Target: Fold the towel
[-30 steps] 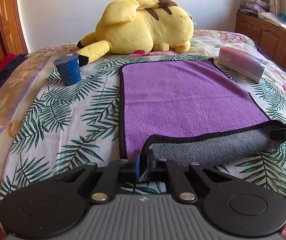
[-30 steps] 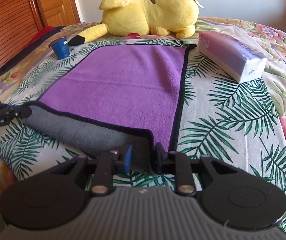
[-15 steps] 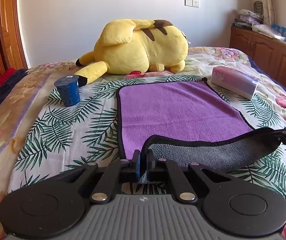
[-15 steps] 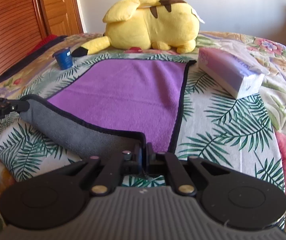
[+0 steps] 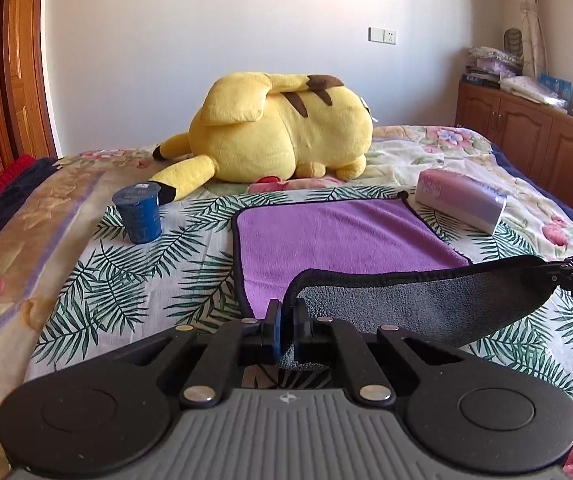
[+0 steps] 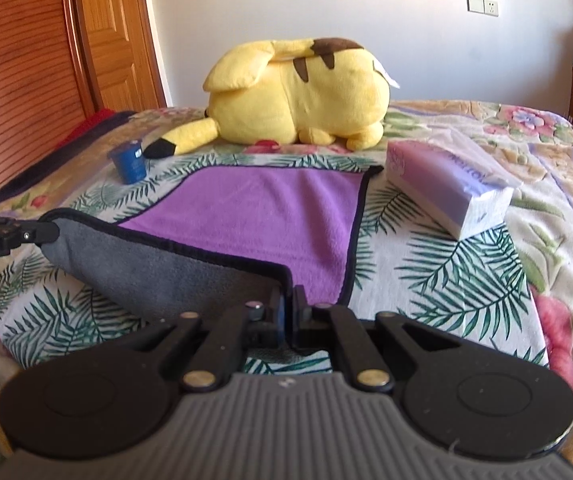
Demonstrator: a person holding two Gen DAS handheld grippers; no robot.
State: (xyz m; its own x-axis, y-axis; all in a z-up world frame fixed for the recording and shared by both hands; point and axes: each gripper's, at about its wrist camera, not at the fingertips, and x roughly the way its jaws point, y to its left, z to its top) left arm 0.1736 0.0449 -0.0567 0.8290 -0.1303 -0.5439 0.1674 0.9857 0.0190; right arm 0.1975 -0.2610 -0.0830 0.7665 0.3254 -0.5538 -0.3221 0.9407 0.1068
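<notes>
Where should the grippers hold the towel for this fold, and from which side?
The two near corners, from the near edge. Left gripper and right gripper each pinch a corner of the towel; the lifted hem shows its grey underside, ready to carry toward the far edge.

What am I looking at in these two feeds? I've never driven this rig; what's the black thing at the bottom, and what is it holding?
Each picture comes from a fisheye camera on a hand-held gripper, looking forward along its two fingers; the black shape at the bottom is the tool itself. The left gripper and the right gripper are each shut on a near corner of the towel, purple on top and grey underneath, and the near edge is lifted off the bed. Each gripper shows at the edge of the other's view. Also on the bed: a yellow plush toy, a blue cup and a tissue pack.
</notes>
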